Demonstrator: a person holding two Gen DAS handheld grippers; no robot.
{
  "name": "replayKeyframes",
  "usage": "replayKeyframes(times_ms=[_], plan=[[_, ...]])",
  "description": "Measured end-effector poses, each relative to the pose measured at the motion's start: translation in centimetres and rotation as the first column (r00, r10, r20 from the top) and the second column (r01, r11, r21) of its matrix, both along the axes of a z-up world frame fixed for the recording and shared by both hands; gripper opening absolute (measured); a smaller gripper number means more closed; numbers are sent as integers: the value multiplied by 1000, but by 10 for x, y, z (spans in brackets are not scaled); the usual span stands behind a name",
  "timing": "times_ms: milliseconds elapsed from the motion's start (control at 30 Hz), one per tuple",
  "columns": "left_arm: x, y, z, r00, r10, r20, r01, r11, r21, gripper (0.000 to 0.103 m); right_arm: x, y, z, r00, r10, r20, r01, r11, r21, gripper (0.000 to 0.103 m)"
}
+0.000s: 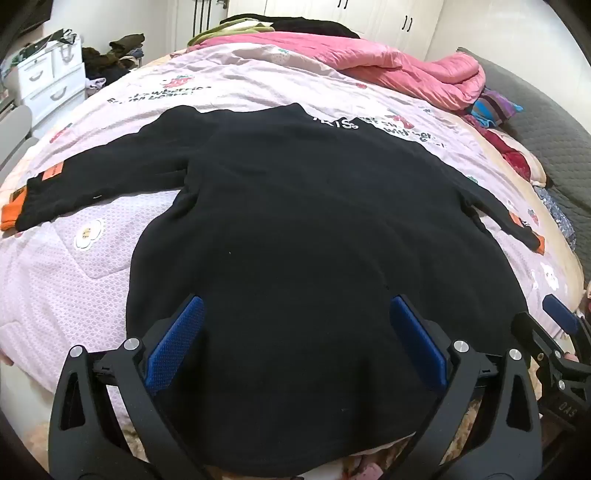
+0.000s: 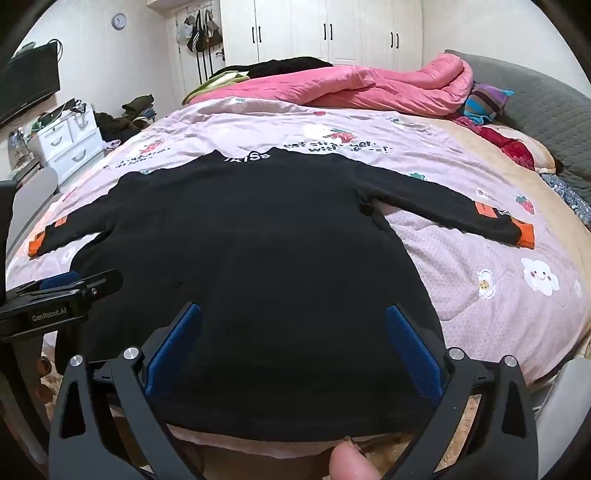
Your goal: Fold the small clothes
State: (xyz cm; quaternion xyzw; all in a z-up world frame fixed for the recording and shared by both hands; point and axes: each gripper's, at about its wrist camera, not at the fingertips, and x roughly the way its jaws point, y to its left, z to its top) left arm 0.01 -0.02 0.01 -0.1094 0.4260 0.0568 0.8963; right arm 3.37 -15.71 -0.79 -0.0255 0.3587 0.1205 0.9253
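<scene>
Both tools were seen poised over the near edge of the bed, and nothing was gripped: the left gripper [image 1: 295,325] was held with its blue pads spread wide, only the hem of the black sweater [image 1: 303,221] lying below the gap, and the right gripper [image 2: 293,328] was spread just as wide over the same hem, a little further along. A fingertip [image 2: 349,461] was caught at the very bottom of the right wrist view, just under the hem. Ahead of both grippers the sweater was laid out flat, back up, on the pink printed quilt [image 1: 66,295], its sleeves stretched out to either side and ended in orange cuffs [image 2: 526,234], the collar with its white lettering [image 2: 247,157] turned away. Further off, a crumpled pink duvet [image 2: 351,86] was heaped across the far end of the bed. Beyond that, white wardrobe doors [image 2: 325,29] were seen against the back wall.
</scene>
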Motion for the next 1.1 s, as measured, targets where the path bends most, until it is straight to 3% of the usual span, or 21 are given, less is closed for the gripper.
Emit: replayKeyframes(times_ms=[1100], plan=[[-2,1,1,1000,-3,3,3,1000,-7,94,-1,0,2,1000,-6,-1,6,1000,-3,99]])
